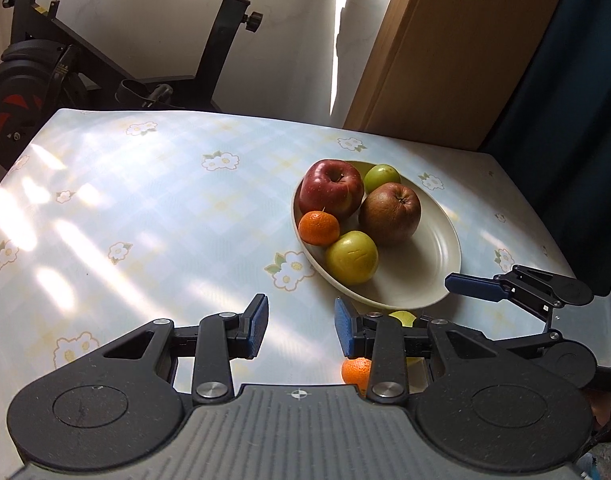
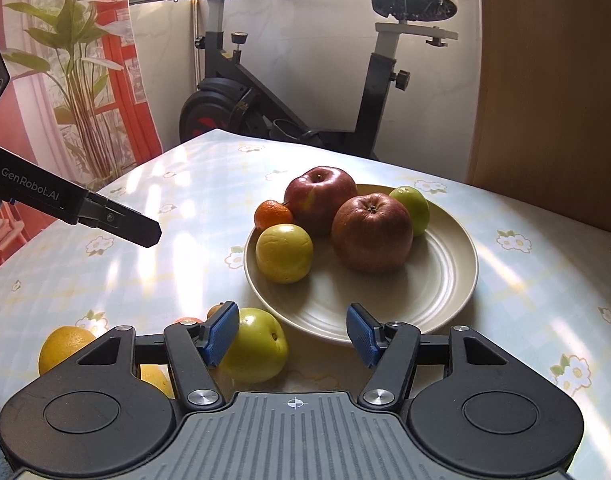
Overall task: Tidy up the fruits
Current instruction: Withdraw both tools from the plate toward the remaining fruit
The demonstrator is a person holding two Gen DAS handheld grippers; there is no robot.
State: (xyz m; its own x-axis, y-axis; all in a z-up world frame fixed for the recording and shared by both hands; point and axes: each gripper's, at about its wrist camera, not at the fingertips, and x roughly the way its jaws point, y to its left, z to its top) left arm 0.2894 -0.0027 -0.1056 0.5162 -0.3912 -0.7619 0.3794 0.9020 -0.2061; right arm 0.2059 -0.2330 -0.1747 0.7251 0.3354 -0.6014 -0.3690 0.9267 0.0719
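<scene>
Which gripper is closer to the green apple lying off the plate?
Right. The right gripper is open, its finger beside the green apple; the left gripper hovers over bare tablecloth further left.

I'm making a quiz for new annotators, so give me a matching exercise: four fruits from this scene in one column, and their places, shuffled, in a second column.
Things:
1. tangerine
2. darker red apple
3. green fruit off the plate
4. orange

Places:
A. on the table, beside the near rim of the plate
B. on the table, at the near left edge of the right wrist view
C. on the plate, at its far left rim, against the brighter red apple
D. on the plate, near its middle

Pairs: 1-C, 2-D, 3-A, 4-B
</scene>
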